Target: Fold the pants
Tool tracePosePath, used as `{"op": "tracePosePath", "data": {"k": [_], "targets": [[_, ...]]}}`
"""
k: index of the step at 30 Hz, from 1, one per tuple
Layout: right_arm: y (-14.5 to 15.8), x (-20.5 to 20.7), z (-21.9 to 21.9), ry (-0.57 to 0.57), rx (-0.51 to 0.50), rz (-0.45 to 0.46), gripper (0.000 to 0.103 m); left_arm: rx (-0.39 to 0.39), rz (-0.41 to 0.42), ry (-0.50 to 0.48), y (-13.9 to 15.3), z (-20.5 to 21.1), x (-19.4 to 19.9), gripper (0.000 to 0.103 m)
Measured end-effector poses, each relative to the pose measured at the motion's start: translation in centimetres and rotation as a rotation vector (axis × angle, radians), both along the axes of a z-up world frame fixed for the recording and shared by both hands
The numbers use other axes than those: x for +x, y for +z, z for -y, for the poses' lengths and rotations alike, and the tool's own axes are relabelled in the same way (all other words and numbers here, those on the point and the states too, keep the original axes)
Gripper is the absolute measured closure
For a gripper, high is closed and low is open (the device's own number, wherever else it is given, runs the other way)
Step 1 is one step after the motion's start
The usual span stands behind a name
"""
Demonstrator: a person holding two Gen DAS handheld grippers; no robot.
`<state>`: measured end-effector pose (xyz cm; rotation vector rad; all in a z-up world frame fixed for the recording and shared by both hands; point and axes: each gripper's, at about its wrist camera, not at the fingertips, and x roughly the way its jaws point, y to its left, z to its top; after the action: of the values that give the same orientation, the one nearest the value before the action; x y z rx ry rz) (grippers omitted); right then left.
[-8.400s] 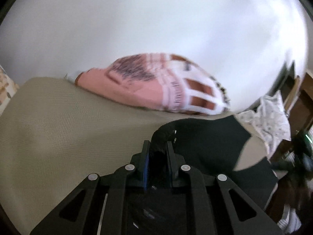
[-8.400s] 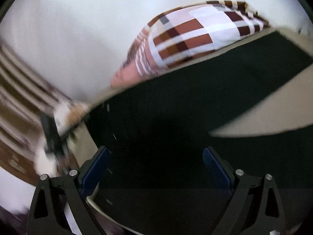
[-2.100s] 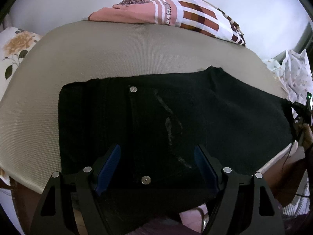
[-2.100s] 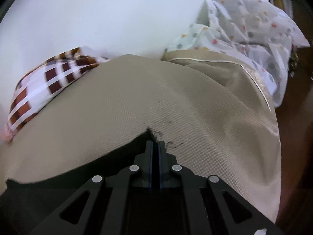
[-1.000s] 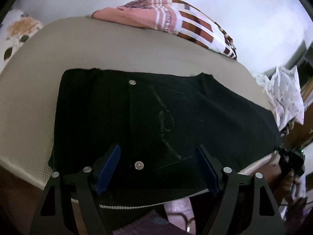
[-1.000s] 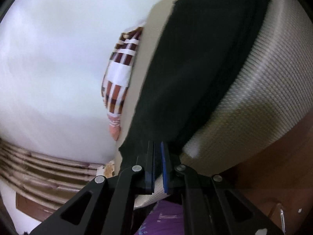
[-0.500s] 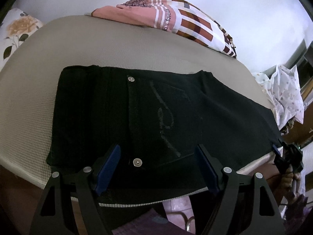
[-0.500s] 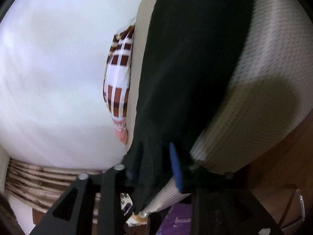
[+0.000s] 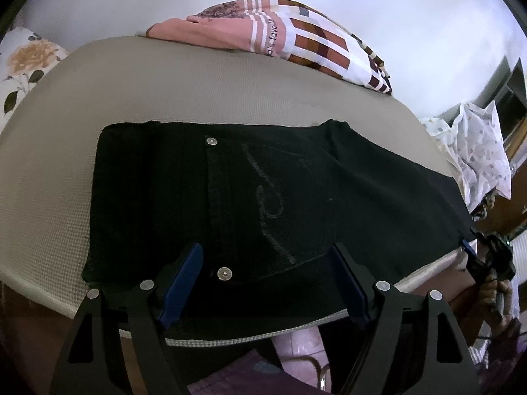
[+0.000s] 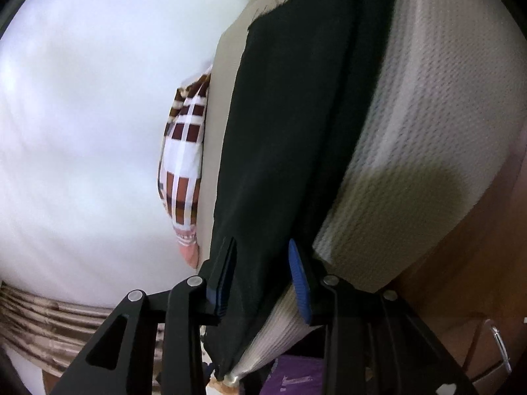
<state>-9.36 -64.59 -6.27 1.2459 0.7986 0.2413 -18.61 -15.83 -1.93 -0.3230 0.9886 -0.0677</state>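
Black pants (image 9: pixel 263 191) lie flat on a beige mattress (image 9: pixel 164 82), folded lengthwise, with the waist and two metal studs toward me. My left gripper (image 9: pixel 266 279) hovers open over the near waist edge, and no cloth is between its fingers. In the right wrist view the pants (image 10: pixel 290 131) run away along the mattress edge (image 10: pixel 428 115). My right gripper (image 10: pixel 260 276) has its jaws partly apart, with the pants' near end and the mattress rim lying loose between the blue pads. The left wrist view shows the right gripper (image 9: pixel 474 250) small at the pants' far right end.
A pink and brown checked blanket (image 9: pixel 296 42) lies along the wall side of the mattress. White dotted cloth (image 9: pixel 477 151) is heaped at the right end, and a floral pillow (image 9: pixel 26 62) sits at the left. A wooden bed frame (image 10: pixel 461 247) runs below the mattress edge.
My right gripper's jaws, shut on the pants' end a second ago, have come apart. The left gripper has stayed open over the waist.
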Motion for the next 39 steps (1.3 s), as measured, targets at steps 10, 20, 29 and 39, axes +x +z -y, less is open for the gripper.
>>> {"op": "tracePosePath", "data": {"k": [10, 20, 29, 39], "targets": [[-0.9, 2.0, -3.6, 0.092, -0.056, -0.007, 0.099, -0.011, -0.019, 0.01, -0.5, 0.0, 0.0, 0.025], [-0.9, 0.5, -3.5, 0.083, -0.059, -0.024, 0.1, -0.007, -0.016, 0.017, -0.5, -0.4, 0.1, 0.025], [0.0, 0.5, -0.2, 0.029, -0.044, 0.029, 0.09, -0.012, -0.037, 0.017, -1.1, -0.3, 0.3, 0.025], [0.0, -0.3, 6.6, -0.158, -0.058, 0.038, 0.1, -0.002, -0.052, 0.011, -1.1, 0.0, 0.4, 0.025]]}}
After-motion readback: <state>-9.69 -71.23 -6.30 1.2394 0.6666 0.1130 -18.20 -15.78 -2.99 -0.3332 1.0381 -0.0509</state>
